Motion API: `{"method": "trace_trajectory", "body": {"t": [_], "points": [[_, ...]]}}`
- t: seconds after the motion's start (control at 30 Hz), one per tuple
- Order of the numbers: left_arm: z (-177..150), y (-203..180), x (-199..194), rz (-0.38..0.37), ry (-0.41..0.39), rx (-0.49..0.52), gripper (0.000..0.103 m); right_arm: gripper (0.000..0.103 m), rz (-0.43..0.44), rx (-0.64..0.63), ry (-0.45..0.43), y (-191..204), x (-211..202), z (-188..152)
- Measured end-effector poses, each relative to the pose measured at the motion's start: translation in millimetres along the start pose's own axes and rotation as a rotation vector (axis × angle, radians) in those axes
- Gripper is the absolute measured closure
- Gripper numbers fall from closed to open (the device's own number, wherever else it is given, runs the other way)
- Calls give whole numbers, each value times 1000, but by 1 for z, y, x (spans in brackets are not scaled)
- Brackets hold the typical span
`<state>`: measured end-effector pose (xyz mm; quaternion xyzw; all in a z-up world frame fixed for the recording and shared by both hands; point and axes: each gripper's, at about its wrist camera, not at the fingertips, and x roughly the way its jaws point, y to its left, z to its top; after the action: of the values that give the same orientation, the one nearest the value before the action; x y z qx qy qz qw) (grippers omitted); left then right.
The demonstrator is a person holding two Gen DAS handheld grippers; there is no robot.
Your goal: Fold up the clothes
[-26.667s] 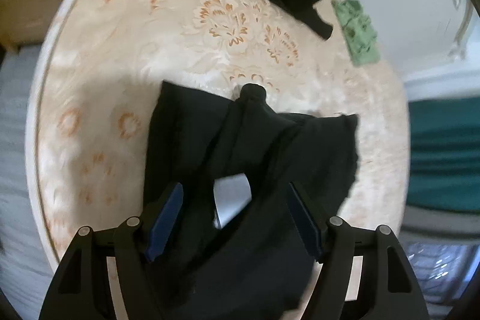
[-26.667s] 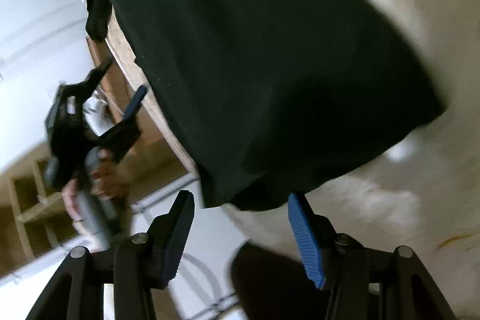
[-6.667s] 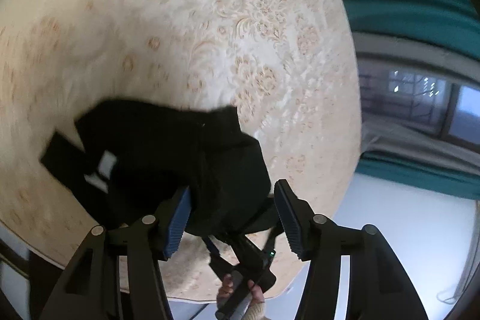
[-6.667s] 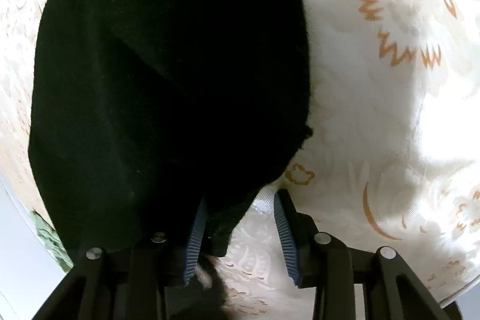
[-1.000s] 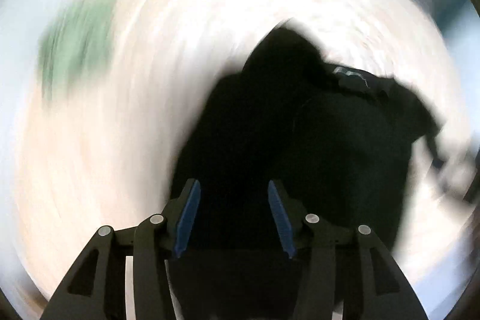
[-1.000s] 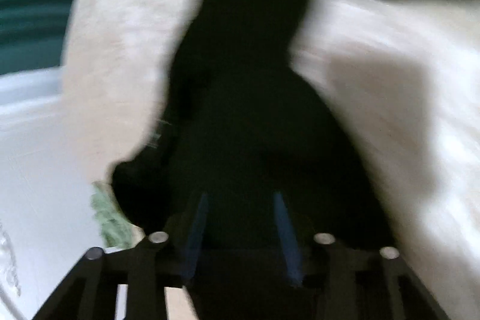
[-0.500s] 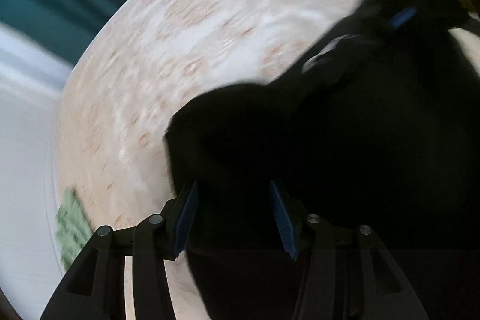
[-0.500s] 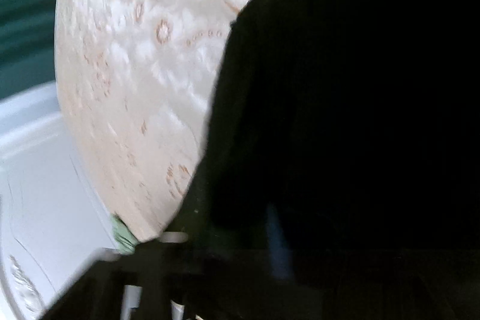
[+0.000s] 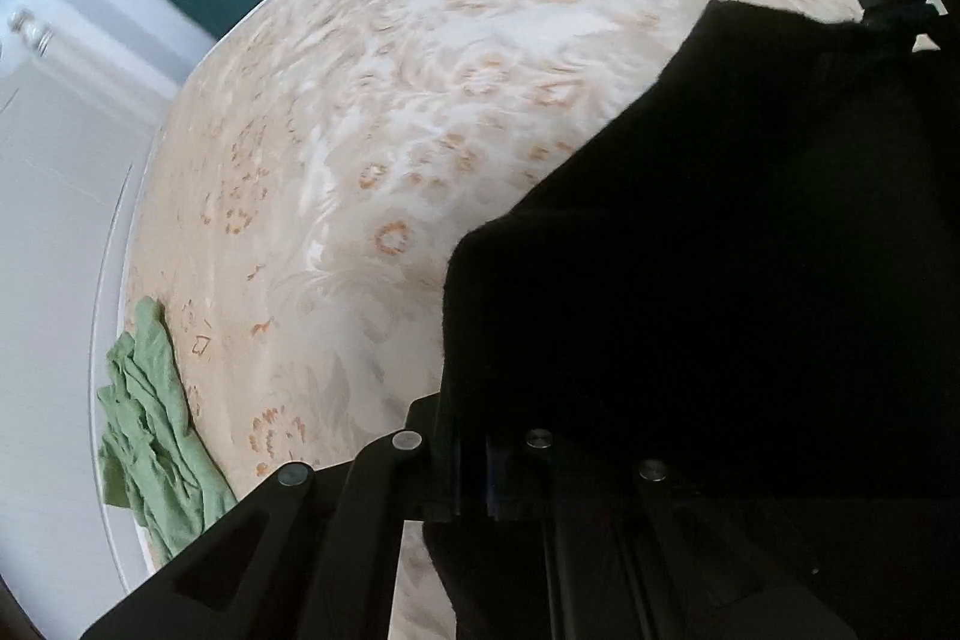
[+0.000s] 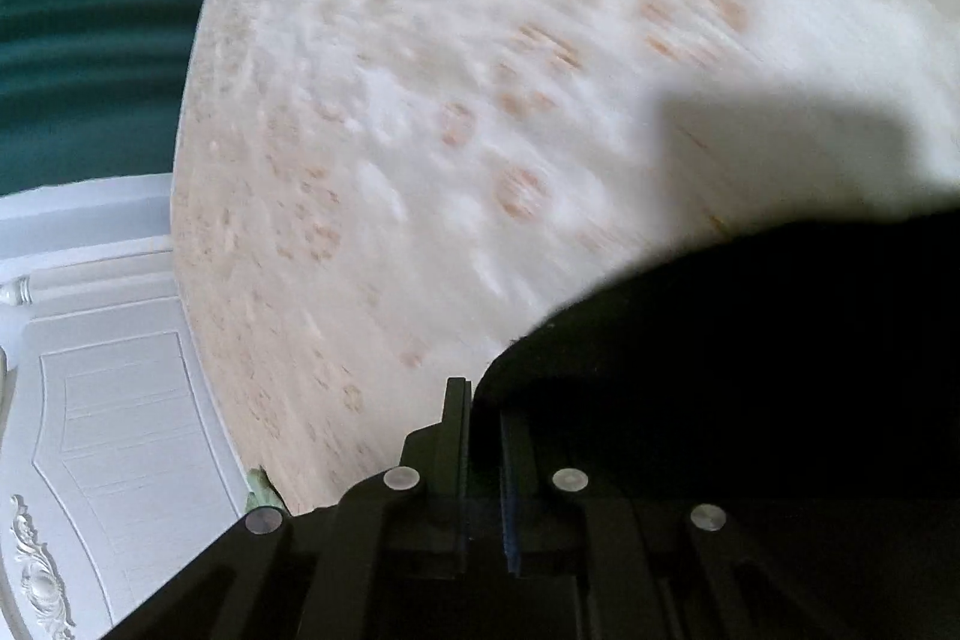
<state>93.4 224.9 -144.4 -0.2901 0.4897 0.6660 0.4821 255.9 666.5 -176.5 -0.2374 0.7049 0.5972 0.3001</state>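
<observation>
My left gripper (image 9: 474, 454) is pinched tight on the edge of the black garment (image 9: 720, 280), and my right gripper (image 10: 483, 466) is clamped on another edge of it; the cloth hangs between them over the cream floral bedspread (image 9: 420, 130), a crumpled green cloth (image 9: 156, 430) at its rim
</observation>
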Motion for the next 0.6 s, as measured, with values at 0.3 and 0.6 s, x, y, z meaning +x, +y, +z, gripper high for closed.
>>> {"method": "trace_trajectory", "body": {"t": [0.3, 0.6], "points": [[113, 79, 24, 133, -73, -207, 96, 94, 20, -219, -105, 121, 17, 10], [98, 80, 11, -5, -15, -317, 63, 49, 21, -288, -5, 111, -20, -25]]}}
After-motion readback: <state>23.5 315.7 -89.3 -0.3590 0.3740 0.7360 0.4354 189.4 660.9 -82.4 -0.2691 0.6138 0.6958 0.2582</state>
